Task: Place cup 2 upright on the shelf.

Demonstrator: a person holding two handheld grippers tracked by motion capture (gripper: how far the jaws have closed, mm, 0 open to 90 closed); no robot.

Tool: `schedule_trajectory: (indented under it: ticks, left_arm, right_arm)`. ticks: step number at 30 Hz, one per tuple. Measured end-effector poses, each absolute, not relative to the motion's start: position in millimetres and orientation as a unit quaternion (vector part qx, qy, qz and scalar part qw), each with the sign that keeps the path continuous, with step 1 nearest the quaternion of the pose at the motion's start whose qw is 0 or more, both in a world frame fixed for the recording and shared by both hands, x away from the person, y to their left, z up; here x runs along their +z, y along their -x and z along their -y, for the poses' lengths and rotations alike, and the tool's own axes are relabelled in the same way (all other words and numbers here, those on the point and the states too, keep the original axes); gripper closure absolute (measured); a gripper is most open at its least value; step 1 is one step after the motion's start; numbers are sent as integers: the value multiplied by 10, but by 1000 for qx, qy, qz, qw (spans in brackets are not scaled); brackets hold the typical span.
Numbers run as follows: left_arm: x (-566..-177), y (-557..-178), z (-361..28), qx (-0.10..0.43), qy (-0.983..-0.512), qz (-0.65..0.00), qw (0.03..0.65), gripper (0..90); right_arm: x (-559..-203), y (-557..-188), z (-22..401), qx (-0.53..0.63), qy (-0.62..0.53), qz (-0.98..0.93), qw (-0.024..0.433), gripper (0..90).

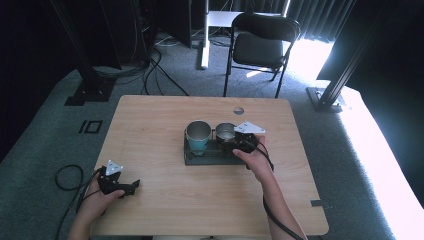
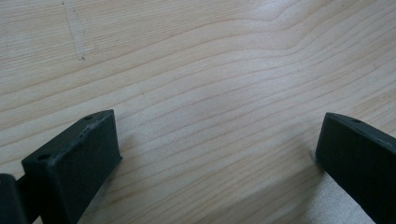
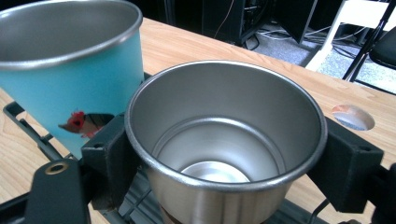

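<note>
A bare steel cup [image 1: 225, 131] [image 3: 224, 140] stands on a black wire rack [image 1: 200, 157] [image 3: 28, 126] at the middle of the wooden table [image 1: 150, 130]. A teal cup [image 1: 198, 136] [image 3: 70, 70] with a small red and black picture stands just to its left on the same rack. My right gripper [image 1: 231, 140] [image 3: 224, 158] has one jaw pressed on each side of the steel cup below the rim. My left gripper [image 1: 127, 187] [image 2: 219, 154] rests open on bare wood near the table's front left corner, with nothing between its jaws.
A round cable hole [image 1: 238, 110] [image 3: 353, 116] sits in the table behind the rack. A black folding chair [image 1: 262, 42] stands beyond the far edge. Black frame posts [image 1: 90, 75] rise at both back corners. A cable loop [image 1: 67, 177] lies on the floor at left.
</note>
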State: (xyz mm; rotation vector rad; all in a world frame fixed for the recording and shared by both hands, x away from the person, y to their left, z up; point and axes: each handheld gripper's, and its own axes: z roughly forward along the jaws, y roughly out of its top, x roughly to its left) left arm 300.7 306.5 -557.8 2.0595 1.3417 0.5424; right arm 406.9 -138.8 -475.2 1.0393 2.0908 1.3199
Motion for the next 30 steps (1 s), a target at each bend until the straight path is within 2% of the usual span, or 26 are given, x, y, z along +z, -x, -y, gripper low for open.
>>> schedule_trajectory:
  ticks: [19,23,30]
  left_arm:
    - [-5578,-3007,-3065,205,-779,-507,307,4]
    - [-5578,-3007,-3065,205,-779,-507,307,4]
    - [-5578,-3007,-3065,205,-779,-507,307,3]
  right_arm:
    - [-4829,-4045,1414,469,-371,-773,211,175]
    - [-4814,-4022,1417,463,-376,-777,201,124]
    - [-4776,-3976,1479,463,-377,-777,199,124]
